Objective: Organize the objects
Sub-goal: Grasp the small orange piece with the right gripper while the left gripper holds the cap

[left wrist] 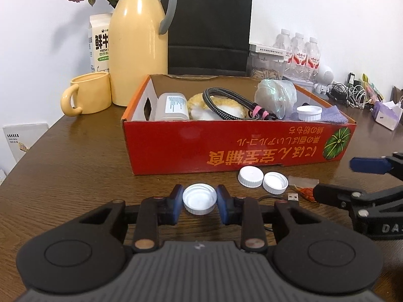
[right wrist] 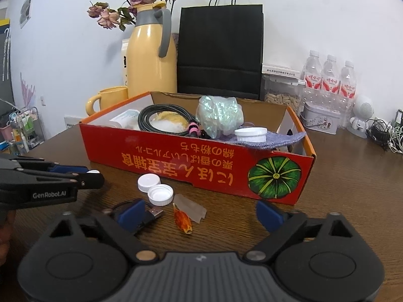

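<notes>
From the left wrist, my left gripper (left wrist: 199, 199) is clamped on a white bottle cap (left wrist: 199, 198), squeezed across its rim so it can go into the red cardboard box (left wrist: 236, 148) just behind.

From the right wrist, my right gripper (right wrist: 200, 214) stands apart and holds nothing, straddling the orange wrapper (right wrist: 182, 220) and USB plug (right wrist: 154, 212); two loose caps (right wrist: 155, 187) wait beside the box.

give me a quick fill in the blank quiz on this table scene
1. The left gripper is shut on a white ____.
2. The red box has a green ____ printed on its front.
3. Beside the yellow jug stands a yellow ____.
4. ____ white caps lie loose before the box.

Missing: cap; pumpkin; mug; two
</notes>
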The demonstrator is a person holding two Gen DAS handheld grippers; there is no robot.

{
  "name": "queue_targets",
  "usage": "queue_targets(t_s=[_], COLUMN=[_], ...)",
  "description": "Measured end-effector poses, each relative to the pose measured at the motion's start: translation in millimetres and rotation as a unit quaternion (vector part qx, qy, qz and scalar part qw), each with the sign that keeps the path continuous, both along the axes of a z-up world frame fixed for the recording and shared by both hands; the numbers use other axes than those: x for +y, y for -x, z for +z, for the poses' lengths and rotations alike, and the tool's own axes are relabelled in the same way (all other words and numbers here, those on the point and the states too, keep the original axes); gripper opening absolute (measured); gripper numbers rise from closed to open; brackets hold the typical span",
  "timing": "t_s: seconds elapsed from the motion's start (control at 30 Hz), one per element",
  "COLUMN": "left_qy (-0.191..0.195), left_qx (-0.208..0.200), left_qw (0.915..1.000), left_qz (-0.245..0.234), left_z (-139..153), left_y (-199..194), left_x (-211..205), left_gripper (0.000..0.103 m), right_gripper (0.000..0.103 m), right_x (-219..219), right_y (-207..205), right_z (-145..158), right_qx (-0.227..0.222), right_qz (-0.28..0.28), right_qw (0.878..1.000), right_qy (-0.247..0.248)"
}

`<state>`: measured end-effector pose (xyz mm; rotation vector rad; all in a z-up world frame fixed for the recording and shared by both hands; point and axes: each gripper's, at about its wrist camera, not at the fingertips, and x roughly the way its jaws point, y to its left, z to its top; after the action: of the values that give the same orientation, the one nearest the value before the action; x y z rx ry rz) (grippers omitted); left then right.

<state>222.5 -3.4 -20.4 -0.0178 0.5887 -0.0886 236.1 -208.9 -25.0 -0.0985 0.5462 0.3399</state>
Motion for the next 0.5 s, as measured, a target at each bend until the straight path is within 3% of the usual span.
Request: queue_targets(t_s=[0.03,0.1,0.17,0.37,0.5], left_qy=[0.000,0.000,0.000,0.000,0.000], left_qx=[0.000,0.000,0.000,0.000,0.000], left_qw=[1.0000,1.0000,1.0000,1.0000,1.0000], left_qz=[0.000,0.000,0.001,0.000,0.000], left_z=[0.0,-0.2,-0.1,-0.1,-0.1], left_y=[0.0,0.0,0.2,0.6,0.8], left_x=[0.1,0.1,0.1,-0.3,-0.4], left_gripper=[0.029,0.029,0.029,0.029,0.029], right_gripper=[0.076,0.048,0.038,0.024,0.023], right_x=[0.0,0.6,1.3,5.0,7.0], right_y=[-0.2,-0.5,-0.5,0.9,0.0], right_z=[-0.2,-0.9,-1.6,-3.0,-5.3], right_qx=[0.002,0.005,0.009,0.013,0.020], right_qz=[0.002,0.006,0.013,0.027,0.034], right_qw=[1.000,1.000,1.000,1.000,0.999], right_qy=[-0.001,-0.001,-0.004,-0.003,-0.002])
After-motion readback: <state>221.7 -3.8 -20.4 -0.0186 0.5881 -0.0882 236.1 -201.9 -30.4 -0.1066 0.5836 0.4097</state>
